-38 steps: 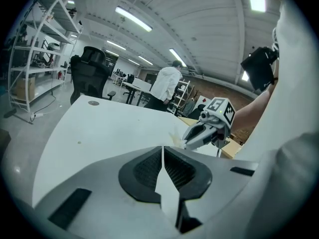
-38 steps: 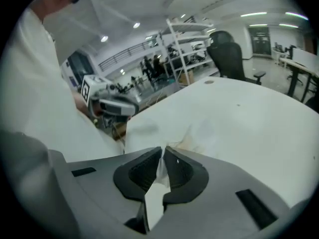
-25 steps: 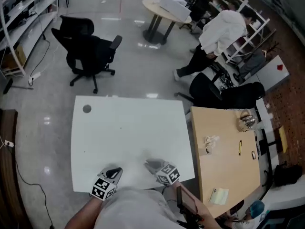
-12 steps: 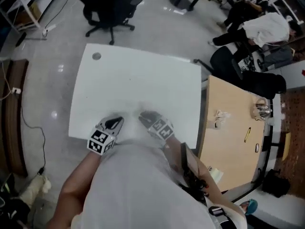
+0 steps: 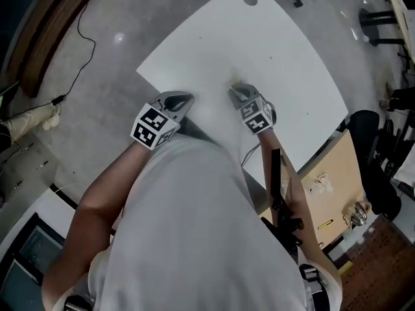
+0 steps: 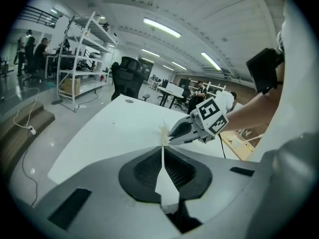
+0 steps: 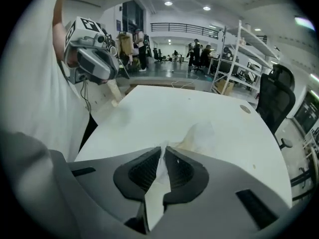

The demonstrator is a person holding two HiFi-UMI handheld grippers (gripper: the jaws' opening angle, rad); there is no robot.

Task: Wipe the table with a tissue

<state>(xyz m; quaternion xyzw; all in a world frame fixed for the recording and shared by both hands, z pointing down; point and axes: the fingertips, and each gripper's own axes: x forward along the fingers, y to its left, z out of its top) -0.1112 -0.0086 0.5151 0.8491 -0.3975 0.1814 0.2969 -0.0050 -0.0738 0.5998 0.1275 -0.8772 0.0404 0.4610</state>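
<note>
White table [image 5: 259,50] now skewed in head view; left tongs [image 5: 183,100], right tongs [image 5: 237,91] stay pinched on tissue [image 7: 202,133].

**Table** [image 5: 272,50]: white, flat top, rectangular with rounded corners. One round grey cap [image 5: 249,0] is set flush near a far corner. The surface is matte and bare apart from the tissue at the near edge.

**Tissue** [image 7: 202,133]: thin, white, soft paper, crumpled, with faint tan shading in the folds.
- One part is pinched edge-on between the closed jaws of the right gripper [image 5: 235,89]. Its free end fans out, rumpled, onto the table top just beyond the jaw tips.
- A narrow white strip is likewise clamped upright between the closed jaws of the left gripper [image 5: 186,98], ending in a small crumpled tuft past the tips.
- Whether this is one sheet or two cannot be told.
</note>
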